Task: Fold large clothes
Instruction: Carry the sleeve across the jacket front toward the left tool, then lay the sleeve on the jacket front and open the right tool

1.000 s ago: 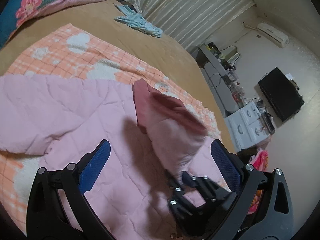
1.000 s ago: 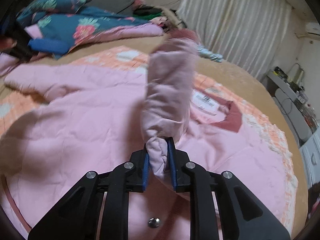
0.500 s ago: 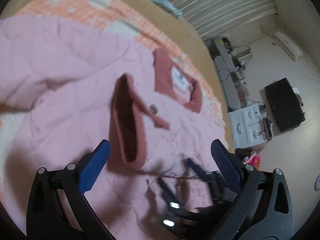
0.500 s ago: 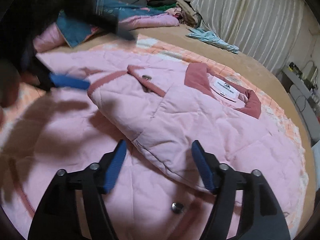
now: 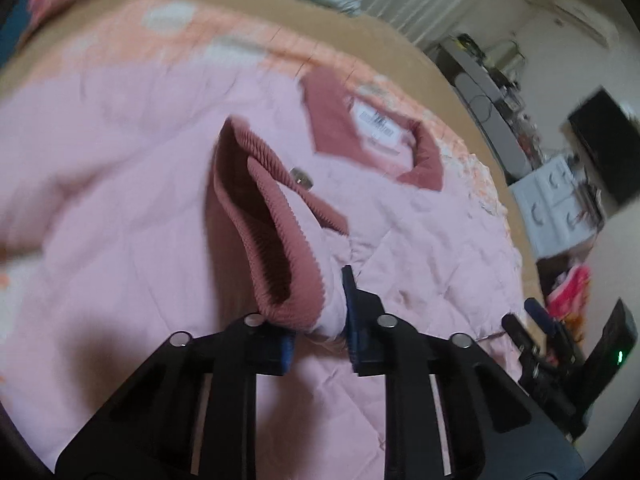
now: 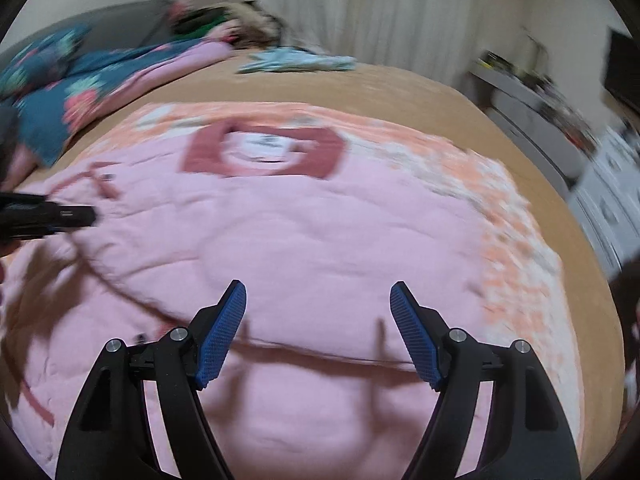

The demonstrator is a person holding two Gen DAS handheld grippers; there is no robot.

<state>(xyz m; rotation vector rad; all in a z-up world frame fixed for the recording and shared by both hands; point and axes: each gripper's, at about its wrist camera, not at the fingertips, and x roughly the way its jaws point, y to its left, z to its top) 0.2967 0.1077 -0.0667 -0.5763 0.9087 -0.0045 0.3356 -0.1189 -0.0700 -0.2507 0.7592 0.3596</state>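
Since a second ago, the left gripper (image 5: 320,332) has closed on the sleeve cuff (image 5: 280,264) the right gripper (image 6: 318,332) dropped. Empty, the right's fingers are opening above the pink jacket (image 6: 320,240) spread on the bed (image 6: 440,96). Laying the cuff flat across the chest would keep the fold neat.

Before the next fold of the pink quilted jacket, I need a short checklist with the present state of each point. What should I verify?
1. Left tongs shut on the dark-pink ribbed sleeve cuff: ok.
2. Right tongs free of cloth: ok, the jaws are opening and nothing is between them.
3. Pink quilted jacket lies spread out on the orange-and-white checked blanket: ok.
4. Dark-pink collar with its white label visible and not covered: ok.
5. Sleeve lies flat across the jacket body: not ok, the cuff stands up and gapes open.
6. Lower hem straight: cannot tell, the pictures are blurred.
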